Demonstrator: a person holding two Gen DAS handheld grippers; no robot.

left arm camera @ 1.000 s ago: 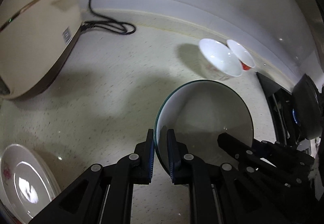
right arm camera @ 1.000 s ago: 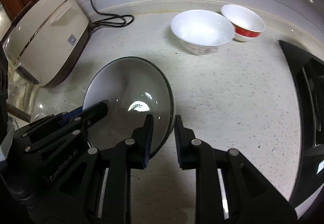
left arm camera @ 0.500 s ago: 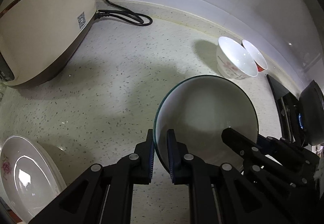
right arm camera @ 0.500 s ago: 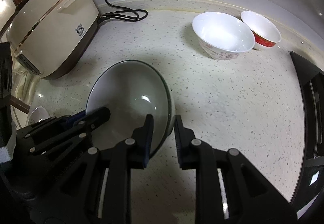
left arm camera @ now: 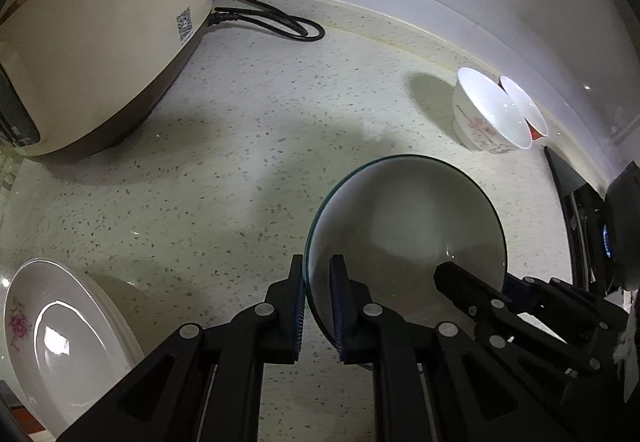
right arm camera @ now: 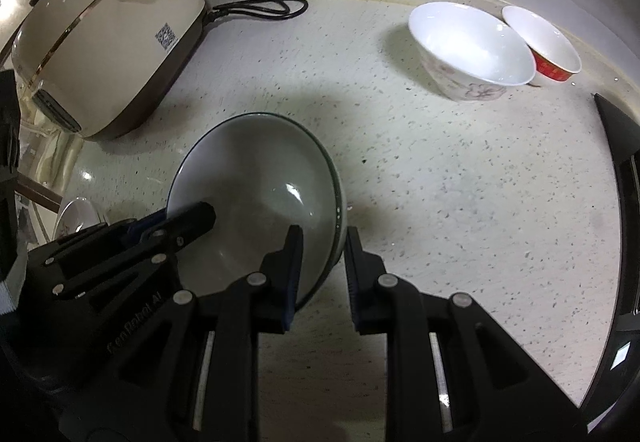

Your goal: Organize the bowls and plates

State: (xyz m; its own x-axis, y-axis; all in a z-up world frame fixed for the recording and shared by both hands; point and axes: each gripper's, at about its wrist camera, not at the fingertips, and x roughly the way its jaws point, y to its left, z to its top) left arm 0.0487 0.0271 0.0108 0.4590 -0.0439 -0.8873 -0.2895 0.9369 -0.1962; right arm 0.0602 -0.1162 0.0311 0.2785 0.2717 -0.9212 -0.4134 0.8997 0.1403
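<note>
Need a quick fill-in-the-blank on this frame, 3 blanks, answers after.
1. Both the left gripper and the right gripper clamp the rim of the green-rimmed ____.
2. Beside the floral bowl stands a smaller bowl with a ____ outside.
3. The black cord runs to the ____ cooker.

Answers: bowl; red; rice

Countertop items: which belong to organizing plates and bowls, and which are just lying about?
Part of the job:
- green-rimmed bowl, gripped by left gripper and right gripper
- floral bowl
- red bowl
- floral plate

Lying about:
- rice cooker
- power cord
- stove
</note>
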